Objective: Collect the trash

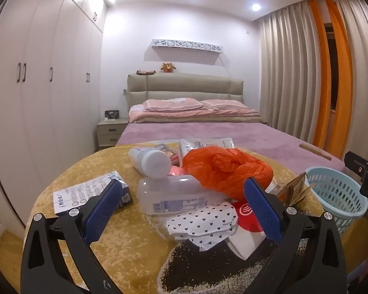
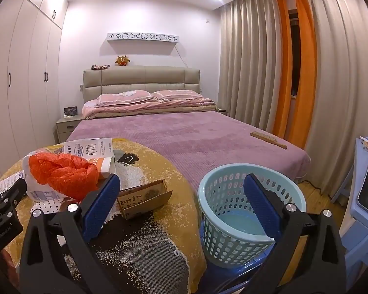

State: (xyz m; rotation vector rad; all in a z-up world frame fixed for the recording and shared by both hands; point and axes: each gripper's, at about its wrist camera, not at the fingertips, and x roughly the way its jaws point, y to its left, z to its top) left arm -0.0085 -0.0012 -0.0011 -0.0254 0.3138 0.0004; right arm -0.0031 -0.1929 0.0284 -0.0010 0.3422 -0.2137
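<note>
A heap of trash lies on a yellow patterned cloth point(image 1: 105, 257): an orange plastic bag point(image 1: 223, 169), a clear plastic container point(image 1: 174, 196), a white bottle with a pale blue cap point(image 1: 152, 159), a heart-print wrapper point(image 1: 203, 223) and a small printed box point(image 1: 85, 193). My left gripper point(image 1: 182, 181) hangs open just in front of the heap, holding nothing. A brown cardboard box point(image 2: 144, 198) lies open beside a light blue basket point(image 2: 233, 166), which holds nothing. My right gripper point(image 2: 181, 178) is open over the gap between box and basket, with nothing between its fingers.
A bed with a purple cover point(image 2: 196, 134) stretches behind, with a wooden brush point(image 2: 268, 140) near its right edge. White wardrobes point(image 1: 36, 85) line the left; curtains point(image 2: 257, 73) hang at the right. A blue plastic chair point(image 2: 363, 208) stands to the right of the basket.
</note>
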